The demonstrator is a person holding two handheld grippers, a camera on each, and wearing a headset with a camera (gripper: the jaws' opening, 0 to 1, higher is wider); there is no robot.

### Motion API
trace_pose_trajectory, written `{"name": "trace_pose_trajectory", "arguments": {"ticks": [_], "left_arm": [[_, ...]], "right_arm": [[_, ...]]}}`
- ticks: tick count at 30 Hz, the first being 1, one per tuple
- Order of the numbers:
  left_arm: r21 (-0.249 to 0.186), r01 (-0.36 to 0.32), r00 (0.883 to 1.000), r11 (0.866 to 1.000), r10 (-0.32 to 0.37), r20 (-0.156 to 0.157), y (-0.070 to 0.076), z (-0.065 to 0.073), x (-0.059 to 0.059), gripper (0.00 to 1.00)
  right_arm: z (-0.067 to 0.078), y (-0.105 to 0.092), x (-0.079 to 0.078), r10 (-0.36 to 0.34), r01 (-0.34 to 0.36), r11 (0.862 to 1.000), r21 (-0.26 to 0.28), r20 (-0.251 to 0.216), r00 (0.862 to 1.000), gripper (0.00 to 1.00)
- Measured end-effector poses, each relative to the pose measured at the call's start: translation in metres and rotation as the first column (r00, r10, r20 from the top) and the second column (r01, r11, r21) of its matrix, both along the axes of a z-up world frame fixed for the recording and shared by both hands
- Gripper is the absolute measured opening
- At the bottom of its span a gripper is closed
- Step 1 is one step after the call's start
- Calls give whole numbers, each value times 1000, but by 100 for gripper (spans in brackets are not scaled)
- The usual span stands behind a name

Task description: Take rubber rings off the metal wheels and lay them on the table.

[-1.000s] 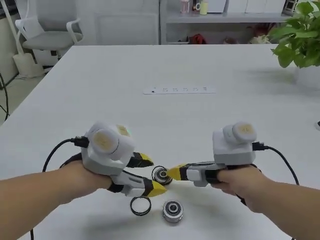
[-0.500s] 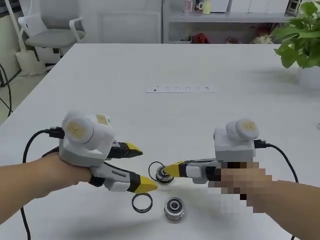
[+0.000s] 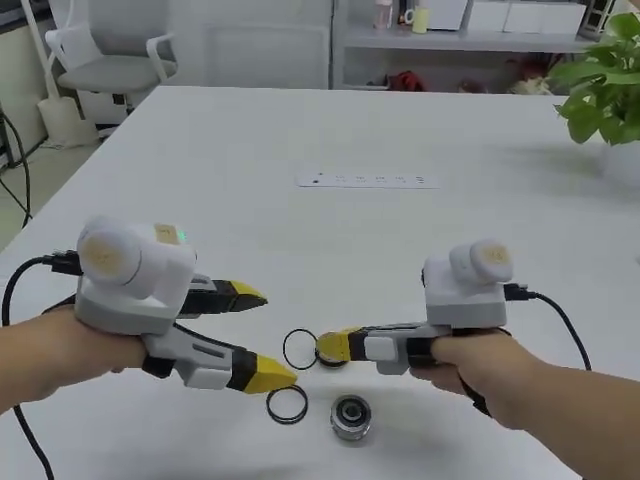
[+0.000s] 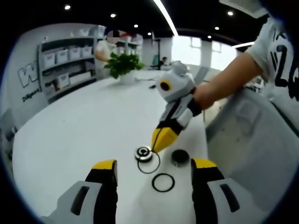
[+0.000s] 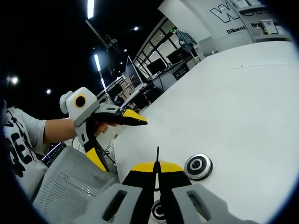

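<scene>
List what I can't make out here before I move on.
- Head view: the right gripper covers the metal wheel, so whether its rubber ring is fully off is unclear.
- Right gripper view: its jaws hide most of that wheel.
- Head view: the nearer wheel is too small to show any ring left.

Tips of the right gripper (image 3: 322,347) cover part of a metal wheel (image 3: 329,361). At 6 o'clock in the right gripper view, the jaws hide half of that wheel (image 5: 158,212), and the pinched rubber ring (image 5: 157,153) shows as a thin edge-on line.

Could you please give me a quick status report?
Left gripper open, empty. Right gripper shut on rubber ring against its wheel. Second ring flat on table, second wheel beside it. Nothing in the way.
</scene>
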State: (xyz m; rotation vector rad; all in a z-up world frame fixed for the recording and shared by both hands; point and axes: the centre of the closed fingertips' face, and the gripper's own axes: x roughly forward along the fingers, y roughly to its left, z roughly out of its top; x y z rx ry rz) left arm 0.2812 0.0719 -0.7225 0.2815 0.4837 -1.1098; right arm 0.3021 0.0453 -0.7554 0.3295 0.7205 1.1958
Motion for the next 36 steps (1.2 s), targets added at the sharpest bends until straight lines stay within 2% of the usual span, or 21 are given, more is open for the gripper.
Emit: {"name": "trace_pose_trajectory", "arguments": {"ticks": [8, 17, 21, 28, 36], "left_arm": [[10, -4, 1000, 1000, 4, -4, 14, -1, -13, 66], [6, -33, 999, 999, 33, -15, 25, -5, -16, 67], [2, -42, 999, 999, 42, -19, 26, -6, -17, 67], [5, -45, 999, 999, 45, -24, 27, -8, -18, 67], [11, -40, 999, 999, 40, -28, 26, -8, -19, 67]], "right_arm": [[-9, 10, -17, 60, -60, 998, -18, -41, 997, 0], [-26, 19, -35, 124, -129, 989, -66, -72, 990, 0], [-32, 19, -39, 139, -145, 985, -94, -69, 988, 0], [-42, 13, -38, 157, -159, 974, -164, -21, 987, 0], [-41, 10, -36, 160, -156, 973, -171, 10, 987, 11]]}}
